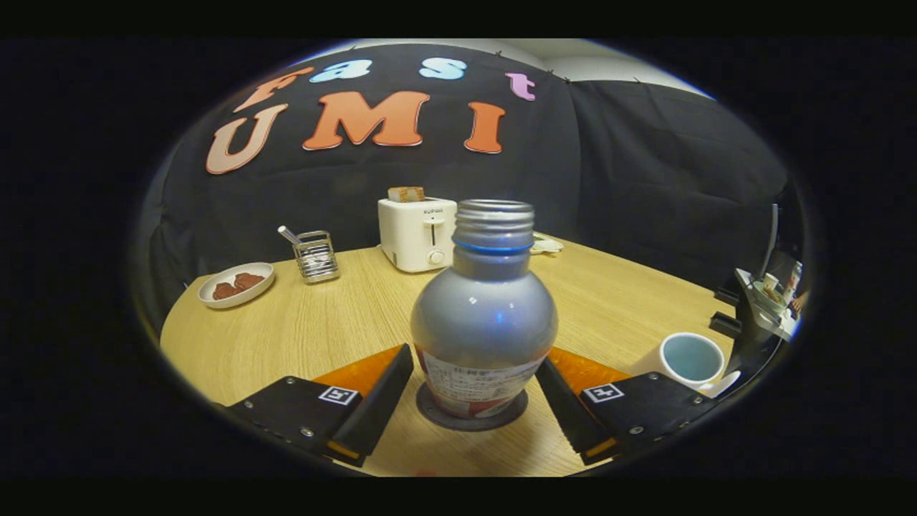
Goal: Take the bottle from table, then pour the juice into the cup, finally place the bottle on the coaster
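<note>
The tongs [474, 408] stand apart, 1 finger either side of the bottle [483, 330], neither clearly pressing it. The uncapped bottle sits upright on the coaster [469, 419] between them. A crooked withdrawal could clip and topple it. The cup [689, 358] sits just right, the toaster [417, 233] beyond on the bench [286, 330].

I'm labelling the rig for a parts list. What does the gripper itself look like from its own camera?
The gripper shows two wedge-shaped fingers, each widening back into a flat black plate. Each plate carries a small square black-and-white tag and a few screw heads. Orange panels sit behind the plates. No cables are visible. The fingers stand apart on either side of the bottle.
</note>
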The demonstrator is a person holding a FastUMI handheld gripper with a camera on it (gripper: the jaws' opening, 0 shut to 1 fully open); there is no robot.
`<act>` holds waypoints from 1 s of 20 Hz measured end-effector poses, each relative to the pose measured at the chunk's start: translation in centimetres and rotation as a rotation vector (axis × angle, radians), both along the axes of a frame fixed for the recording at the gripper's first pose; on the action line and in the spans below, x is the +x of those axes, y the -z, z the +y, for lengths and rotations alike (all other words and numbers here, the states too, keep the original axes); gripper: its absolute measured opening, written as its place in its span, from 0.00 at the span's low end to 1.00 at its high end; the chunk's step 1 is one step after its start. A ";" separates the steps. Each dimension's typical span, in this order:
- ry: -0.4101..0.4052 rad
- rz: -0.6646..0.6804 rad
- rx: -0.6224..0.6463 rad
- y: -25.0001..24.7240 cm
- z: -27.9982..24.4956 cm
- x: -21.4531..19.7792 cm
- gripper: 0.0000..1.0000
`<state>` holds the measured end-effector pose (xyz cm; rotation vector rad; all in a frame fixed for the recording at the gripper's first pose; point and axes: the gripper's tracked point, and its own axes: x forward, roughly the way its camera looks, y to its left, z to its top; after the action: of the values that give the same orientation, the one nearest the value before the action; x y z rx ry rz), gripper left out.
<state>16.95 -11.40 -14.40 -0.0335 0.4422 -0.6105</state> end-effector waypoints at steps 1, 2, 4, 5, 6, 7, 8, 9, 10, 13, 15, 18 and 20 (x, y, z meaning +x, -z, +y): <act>0.000 -0.007 0.005 -0.4 0.1 -0.3 0.98; 0.000 -0.015 0.010 -0.8 0.2 -0.7 0.98; -0.008 -0.030 0.016 -1.6 0.7 -1.3 0.98; -0.011 -0.040 0.014 -2.1 1.0 -1.8 0.98; -0.017 -0.047 0.013 -2.7 1.4 -2.3 0.98; -0.027 -0.056 0.011 -3.4 2.0 -2.8 0.98; -0.041 -0.066 0.008 -4.0 2.6 -3.3 0.98; -0.054 -0.074 0.005 -4.7 3.4 -3.8 0.98; -0.064 -0.084 -0.004 -5.4 4.1 -4.3 0.98; -0.128 -0.135 -0.016 -8.0 7.6 -5.8 0.98; -0.201 -0.168 -0.015 -9.5 10.6 -6.4 0.98; -0.276 -0.187 -0.047 -10.9 14.2 -8.1 0.98; -0.330 -0.221 -0.029 -11.7 17.3 -9.0 0.98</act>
<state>7.90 5.86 -2.71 -0.0644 0.2067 -0.2907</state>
